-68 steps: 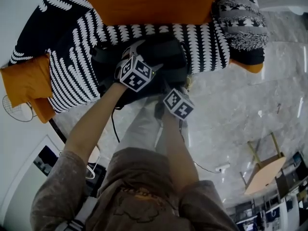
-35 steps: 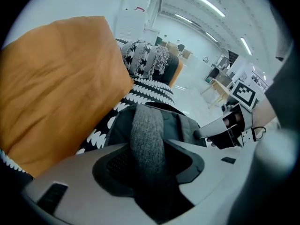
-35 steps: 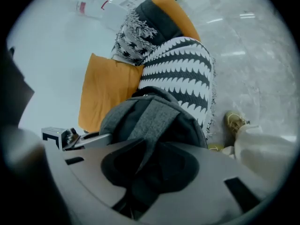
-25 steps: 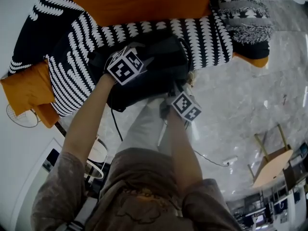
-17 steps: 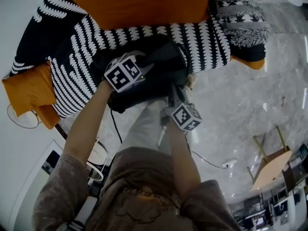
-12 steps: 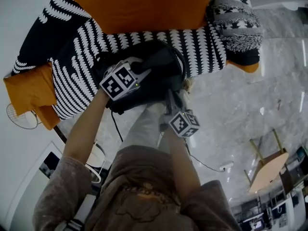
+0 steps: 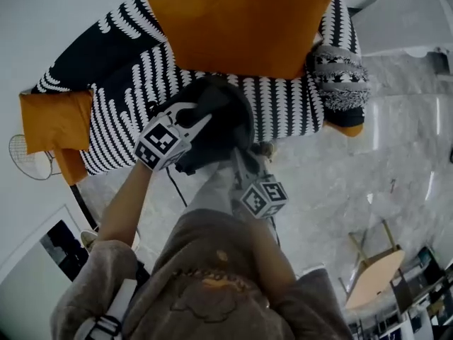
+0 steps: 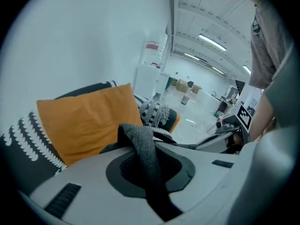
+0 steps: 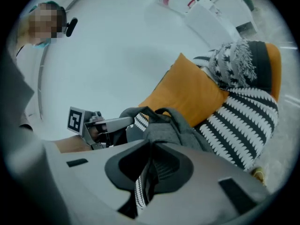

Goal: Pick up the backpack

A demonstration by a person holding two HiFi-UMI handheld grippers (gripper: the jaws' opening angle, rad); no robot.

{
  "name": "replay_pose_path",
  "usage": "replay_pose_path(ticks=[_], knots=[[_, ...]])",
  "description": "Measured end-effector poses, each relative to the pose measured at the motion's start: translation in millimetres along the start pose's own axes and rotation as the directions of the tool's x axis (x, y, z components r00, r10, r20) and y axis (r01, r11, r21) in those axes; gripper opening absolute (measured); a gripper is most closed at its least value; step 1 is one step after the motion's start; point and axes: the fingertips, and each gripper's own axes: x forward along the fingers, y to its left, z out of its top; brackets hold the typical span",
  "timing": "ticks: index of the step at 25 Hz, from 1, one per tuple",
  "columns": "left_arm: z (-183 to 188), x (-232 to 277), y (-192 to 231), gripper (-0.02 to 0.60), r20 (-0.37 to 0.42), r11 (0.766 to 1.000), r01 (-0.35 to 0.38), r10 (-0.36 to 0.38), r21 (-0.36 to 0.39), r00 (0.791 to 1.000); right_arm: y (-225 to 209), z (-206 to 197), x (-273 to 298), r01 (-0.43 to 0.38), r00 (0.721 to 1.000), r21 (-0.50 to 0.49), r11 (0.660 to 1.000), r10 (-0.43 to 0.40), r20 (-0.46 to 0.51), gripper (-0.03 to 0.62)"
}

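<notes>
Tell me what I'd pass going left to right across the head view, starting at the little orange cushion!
small orange cushion → backpack → fringed black-and-white pillow → small wooden table. The big orange cushion spans above the backpack, so it's left out.

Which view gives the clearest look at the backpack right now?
Head view: most of the dark backpack shows, against the striped sofa. The left gripper view shows only a strap pinched between its jaws; the right gripper view shows its grey top and fabric in the jaws.
</notes>
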Motion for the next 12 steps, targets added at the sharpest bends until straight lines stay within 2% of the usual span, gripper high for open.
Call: replay_pose_path(ticks=[3, 6, 12], knots=[[17, -38, 12, 0.031, 0.082, 0.996, -0.062, 0.067, -0.059, 0.994, 36, 14, 7, -0.052, 0.998, -0.074, 0.996, 0.049, -0.037, 0.024], [32, -83, 17, 0.031, 0.157, 0.988, -0.120, 0.134, -0.100, 0.979, 79, 19, 7, -0.105, 0.993, -0.125, 0.987, 0.097, -0.068, 0.023], [60, -152, 15, 0.031, 0.304, 0.969, -0.197, 0.234, -0.149, 0.923, 132, 45, -4, -0.214, 0.974, -0.223, 0.951, 0.191, -0.120, 0.023]])
